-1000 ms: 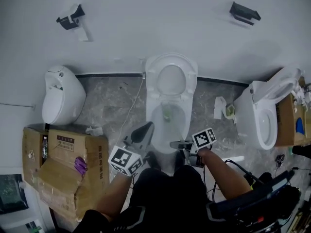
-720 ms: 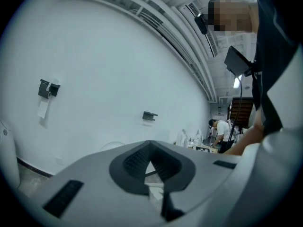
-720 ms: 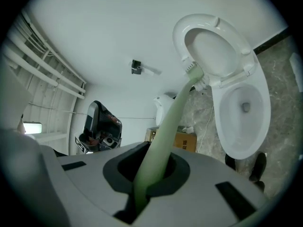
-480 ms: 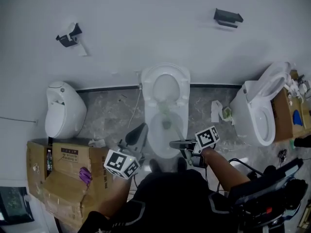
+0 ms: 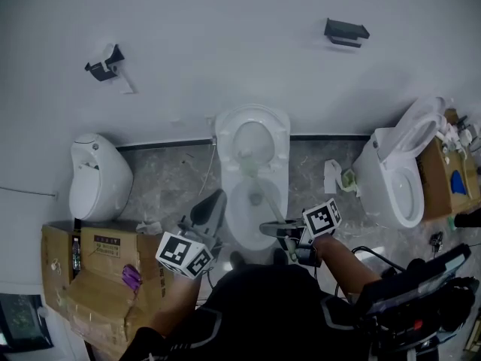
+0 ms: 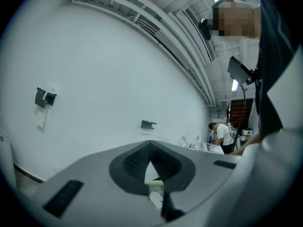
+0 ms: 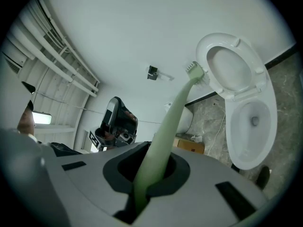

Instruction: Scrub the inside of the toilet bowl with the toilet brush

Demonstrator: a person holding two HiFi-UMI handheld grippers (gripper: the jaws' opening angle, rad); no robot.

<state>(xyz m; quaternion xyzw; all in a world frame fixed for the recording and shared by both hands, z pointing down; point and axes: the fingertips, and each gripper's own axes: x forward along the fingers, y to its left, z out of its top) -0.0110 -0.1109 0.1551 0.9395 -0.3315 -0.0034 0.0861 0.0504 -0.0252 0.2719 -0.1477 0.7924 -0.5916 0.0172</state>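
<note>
the right gripper (image 7: pixel 151 171) has its jaws clamped on the pale green handle of the toilet brush (image 7: pixel 173 112). the left gripper (image 6: pixel 150 174) is closed on nothing, held off the bowl's left edge. the brush head (image 7: pixel 194 72) has risen out of the toilet bowl (image 7: pixel 235 150) to the raised seat (image 7: pixel 204 56) (so scrubbing looks paused, i judge). around the toilet are a grey marbled floor (image 5: pixel 173 179), a white wall (image 5: pixel 225 51) and a cardboard box (image 5: pixel 98 262) at the floor's left edge.

toilet brush (image 7: pixel 166 122): pale green, slanted, head up (by the raised seat (image 7: pixel 255 65)) | toilet bowl (image 5: pixel 234 220): white, open
</note>
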